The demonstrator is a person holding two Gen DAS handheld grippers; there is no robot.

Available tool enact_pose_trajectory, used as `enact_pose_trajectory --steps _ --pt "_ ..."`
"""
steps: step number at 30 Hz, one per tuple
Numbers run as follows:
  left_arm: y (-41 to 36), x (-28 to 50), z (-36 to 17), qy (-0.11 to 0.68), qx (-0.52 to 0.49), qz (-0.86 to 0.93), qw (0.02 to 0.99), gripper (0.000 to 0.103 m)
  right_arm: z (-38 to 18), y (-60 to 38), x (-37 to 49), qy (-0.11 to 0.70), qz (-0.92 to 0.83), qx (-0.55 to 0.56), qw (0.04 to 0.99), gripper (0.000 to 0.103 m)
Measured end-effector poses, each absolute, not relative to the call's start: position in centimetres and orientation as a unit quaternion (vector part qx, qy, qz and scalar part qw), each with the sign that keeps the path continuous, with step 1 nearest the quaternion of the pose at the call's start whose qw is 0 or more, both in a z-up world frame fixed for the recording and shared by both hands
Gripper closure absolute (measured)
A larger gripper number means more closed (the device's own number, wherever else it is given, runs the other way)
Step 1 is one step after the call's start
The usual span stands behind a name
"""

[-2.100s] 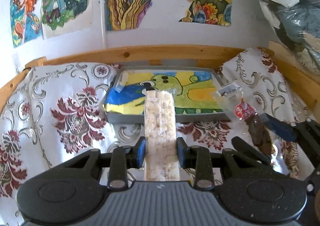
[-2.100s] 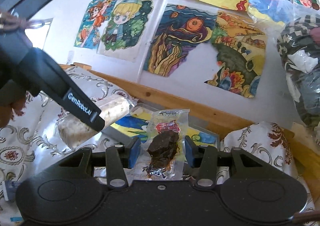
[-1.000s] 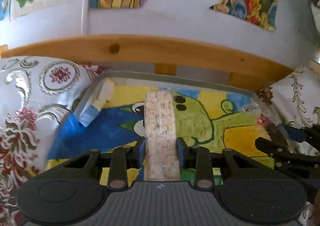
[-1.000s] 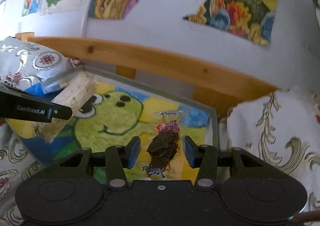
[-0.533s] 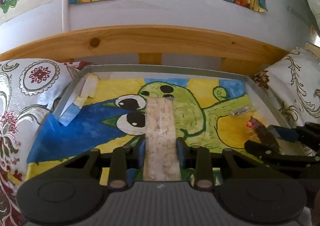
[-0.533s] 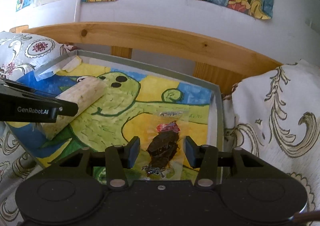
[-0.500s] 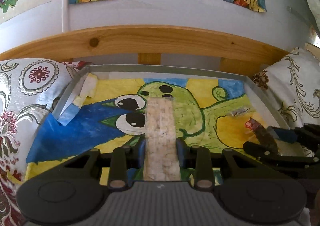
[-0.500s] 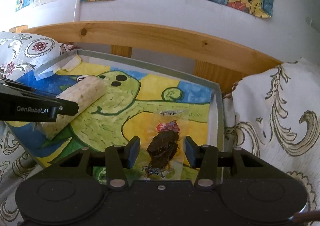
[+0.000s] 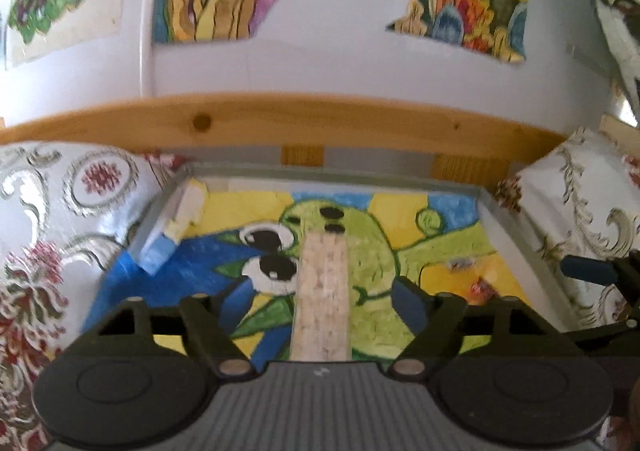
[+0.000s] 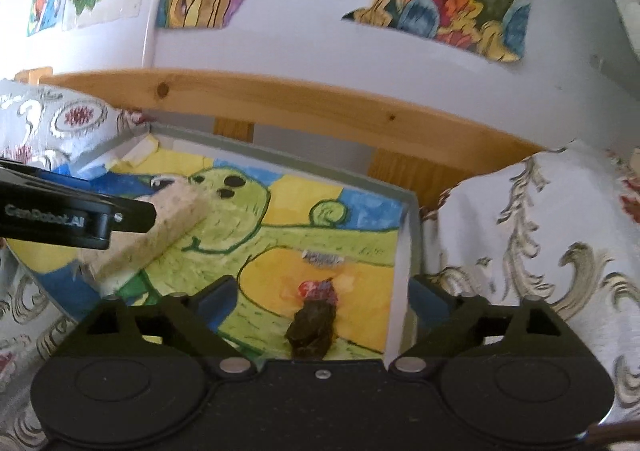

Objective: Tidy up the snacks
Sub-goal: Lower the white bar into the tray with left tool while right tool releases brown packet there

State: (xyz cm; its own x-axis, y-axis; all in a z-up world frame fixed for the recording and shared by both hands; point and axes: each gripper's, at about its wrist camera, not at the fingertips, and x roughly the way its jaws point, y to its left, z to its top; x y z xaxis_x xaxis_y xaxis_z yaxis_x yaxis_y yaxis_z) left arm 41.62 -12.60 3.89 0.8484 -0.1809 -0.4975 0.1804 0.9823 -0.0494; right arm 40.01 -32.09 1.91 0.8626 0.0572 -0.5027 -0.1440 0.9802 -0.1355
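My left hand-held gripper stands open around the rice bar, which lies in the tray, long axis toward 12 o'clock. My right hand-held gripper is likewise open; the dark snack packet lies between its fingers, at the tray's 3 o'clock side.

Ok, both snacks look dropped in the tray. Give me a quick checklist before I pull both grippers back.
1. Left gripper open, clear of rice bar: ok.
2. Right gripper open, clear of dark snack pouch: ok.
3. Rice bar lying over the tray: ok.
4. Pouch inside the tray, near its right wall: ok.
5. Rice bar fully resting on the tray floor: cannot tell.
6. The two snacks apart: ok.
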Motion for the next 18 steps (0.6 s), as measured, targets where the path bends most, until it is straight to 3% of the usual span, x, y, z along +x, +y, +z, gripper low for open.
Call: enact_pose_trajectory --steps 7,18 --pt "-11.5 39.0 6.7 0.224 -0.011 -0.072 0.972 0.001 5.1 -31.9 37.9 0.225 0.061 -0.070 0.970 0.001" --pt "-7.1 33.5 9.0 0.206 -0.067 -0.045 0.975 0.001 9.0 -30.0 32.8 0.194 0.089 -0.077 0.974 0.001"
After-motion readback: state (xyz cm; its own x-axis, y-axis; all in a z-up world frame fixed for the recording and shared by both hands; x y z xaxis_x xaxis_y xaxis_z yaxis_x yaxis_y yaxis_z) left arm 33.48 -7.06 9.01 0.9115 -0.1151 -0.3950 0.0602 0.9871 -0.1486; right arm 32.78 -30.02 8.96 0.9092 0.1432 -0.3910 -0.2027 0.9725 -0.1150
